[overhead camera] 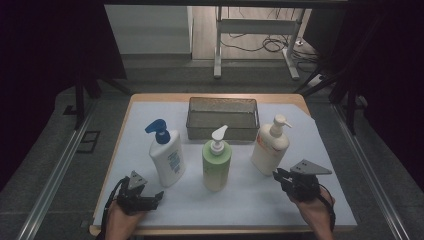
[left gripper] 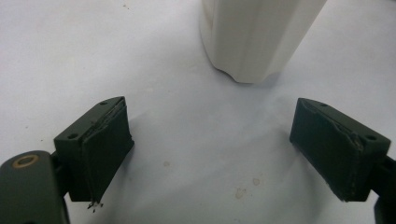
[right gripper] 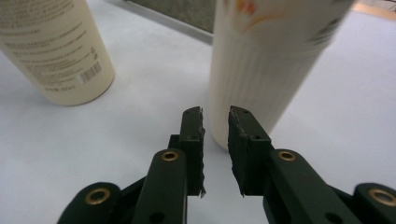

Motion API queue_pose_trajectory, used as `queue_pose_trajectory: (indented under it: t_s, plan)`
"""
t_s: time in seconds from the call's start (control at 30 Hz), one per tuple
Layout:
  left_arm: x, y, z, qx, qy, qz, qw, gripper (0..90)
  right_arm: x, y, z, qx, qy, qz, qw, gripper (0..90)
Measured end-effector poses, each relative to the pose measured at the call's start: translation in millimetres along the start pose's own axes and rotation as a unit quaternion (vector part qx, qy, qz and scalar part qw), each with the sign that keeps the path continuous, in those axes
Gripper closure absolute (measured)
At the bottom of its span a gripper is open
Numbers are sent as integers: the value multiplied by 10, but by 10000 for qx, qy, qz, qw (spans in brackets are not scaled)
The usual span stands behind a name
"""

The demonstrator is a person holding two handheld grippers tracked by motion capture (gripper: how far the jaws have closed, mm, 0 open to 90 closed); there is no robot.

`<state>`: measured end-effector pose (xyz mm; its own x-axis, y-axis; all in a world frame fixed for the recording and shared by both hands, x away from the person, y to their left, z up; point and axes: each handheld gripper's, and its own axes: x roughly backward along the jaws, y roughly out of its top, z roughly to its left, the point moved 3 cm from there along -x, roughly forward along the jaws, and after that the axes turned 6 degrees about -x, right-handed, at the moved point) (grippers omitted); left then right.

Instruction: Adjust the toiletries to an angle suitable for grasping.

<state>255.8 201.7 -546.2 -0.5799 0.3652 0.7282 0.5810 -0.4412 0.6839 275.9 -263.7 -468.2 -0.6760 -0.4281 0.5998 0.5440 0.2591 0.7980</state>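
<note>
My right gripper (right gripper: 215, 116) has its jaws parted by only a narrow slot, with nothing between them and nothing touched; straight ahead of their tips, close but apart, stands the cream-white ribbed plastic pump bottle with orange print (right gripper: 266, 60), upright, its long axis vertical. That is the relation I am working from: the bottle lies dead ahead of the jaws and is far wider than the present gap, so I judge the jaws must spread a good deal before they can go around its body. In the high view this bottle (overhead camera: 269, 146) is just beyond the right gripper (overhead camera: 283, 176), which makes the right hand plainly the nearer one to it. To the left of that bottle stands a pale green plastic pump bottle (overhead camera: 216, 165), and farther left a white bottle with a blue pump (overhead camera: 167, 159). My left gripper (overhead camera: 156, 195) sits just in front of the blue-pumped one with its jaws spread wide and empty, the bottle's white base (left gripper: 254, 37) ahead of them and untouched. Behind the cream bottle, slightly left, lies the grey wire-mesh metal basket (overhead camera: 223, 106), all on the white-covered table (overhead camera: 260, 200).
</note>
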Motion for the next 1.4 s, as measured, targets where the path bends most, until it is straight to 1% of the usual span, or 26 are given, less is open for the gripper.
queue_pose_trajectory:
  t_s: [0.17, 0.27, 0.37, 0.5, 0.6, 0.77, 0.83, 1.0, 1.2, 1.4]
  plan:
    - [0, 0, -1, 7, -4, -4, 10000, 121, 71, 96, -79, -129, 25, -34, 9999, 664]
    - [0, 0, 0, 2, -1, -1, 10000, 122, 93, 163, -118, -219, 30, -42, 9997, 604]
    - [0, 0, 0, 2, -1, -3, 10000, 122, 103, 216, -146, -295, 16, -74, 9995, 571]
    - [1, 0, 0, 3, -3, 1, 10000, 122, 99, 289, -194, -400, -13, -99, 9991, 551]
    - [0, 0, 0, 5, -2, -2, 10000, 122, 82, 341, -219, -464, 39, -87, 9989, 520]
    - [-2, 1, -2, 21, 1, -14, 10000, 122, 37, 418, -222, -472, 73, -110, 9988, 458]
    - [-1, 1, -2, 20, 0, -10, 10000, 122, 12, 446, -227, -438, 19, -96, 9990, 441]
    - [-2, 1, 0, 10, 5, -17, 10000, 121, -58, 522, -246, -484, 84, -129, 9987, 376]
    - [0, 0, 2, -6, 0, -1, 10000, 122, -154, 628, -229, -453, 47, -192, 9988, 333]
    - [0, 0, 0, 5, -2, -2, 10000, 122, -264, 708, -212, -360, 26, -155, 9992, 312]
